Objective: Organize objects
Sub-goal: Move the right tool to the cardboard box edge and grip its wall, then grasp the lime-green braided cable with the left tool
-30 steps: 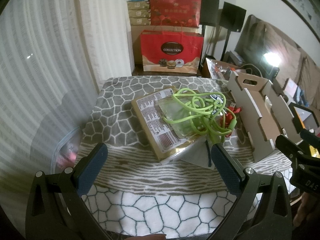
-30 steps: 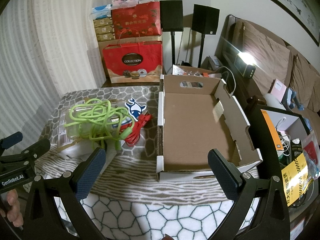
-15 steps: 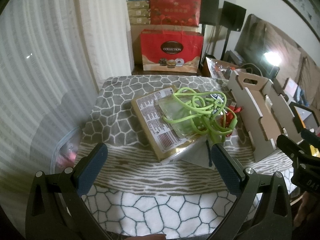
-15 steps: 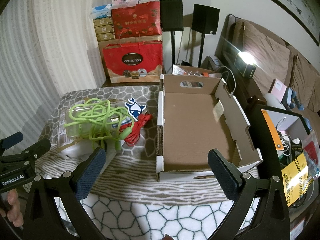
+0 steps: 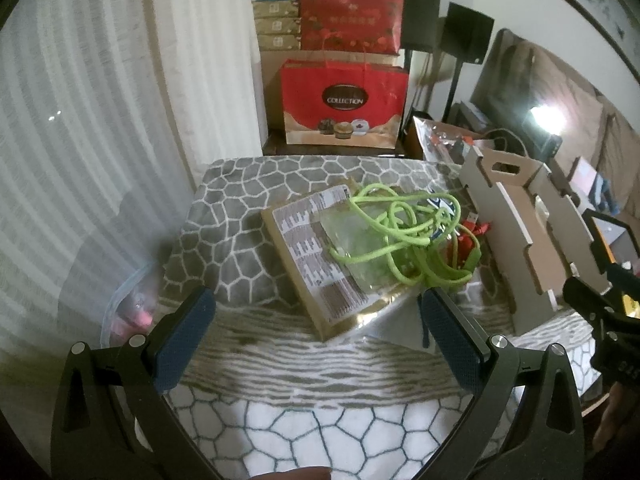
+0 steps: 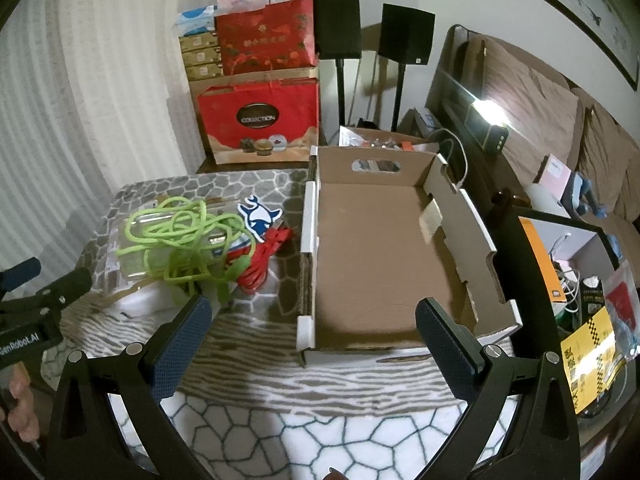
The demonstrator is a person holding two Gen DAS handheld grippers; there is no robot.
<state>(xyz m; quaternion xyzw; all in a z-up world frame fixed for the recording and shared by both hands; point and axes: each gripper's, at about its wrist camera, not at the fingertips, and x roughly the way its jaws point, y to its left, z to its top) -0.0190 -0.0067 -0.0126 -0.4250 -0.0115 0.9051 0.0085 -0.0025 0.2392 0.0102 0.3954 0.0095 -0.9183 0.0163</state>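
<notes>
A: Left wrist view. Left gripper [image 5: 316, 324] jaws spread wide, nothing between them. Pile sits dead ahead: tangled lime-green cord [image 5: 404, 236] on a flat tan packet with a printed label [image 5: 316, 264], on the grey-and-white stone-pattern cloth [image 5: 248, 236]. Packet's long axis runs from near the right finger away to the upper left.

B: And the box?

A: Open brown cardboard tray with a handle cutout [image 5: 520, 240], right of the pile, just beside it. A red cable [image 5: 466, 240] lies between them.

B: Right wrist view?

A: Right gripper [image 6: 312, 332] also spread, holding nothing, aimed into the tray [image 6: 380, 264]. Tray looks empty. Cord [image 6: 180, 240] lies off to its left, beyond the left finger. Blue-and-white bull sticker [image 6: 260, 218] beside the cord.

B: Nearer hand?

A: Left, I'd judge. The pile is centred ahead of it, and the carry goes rightward.
</notes>
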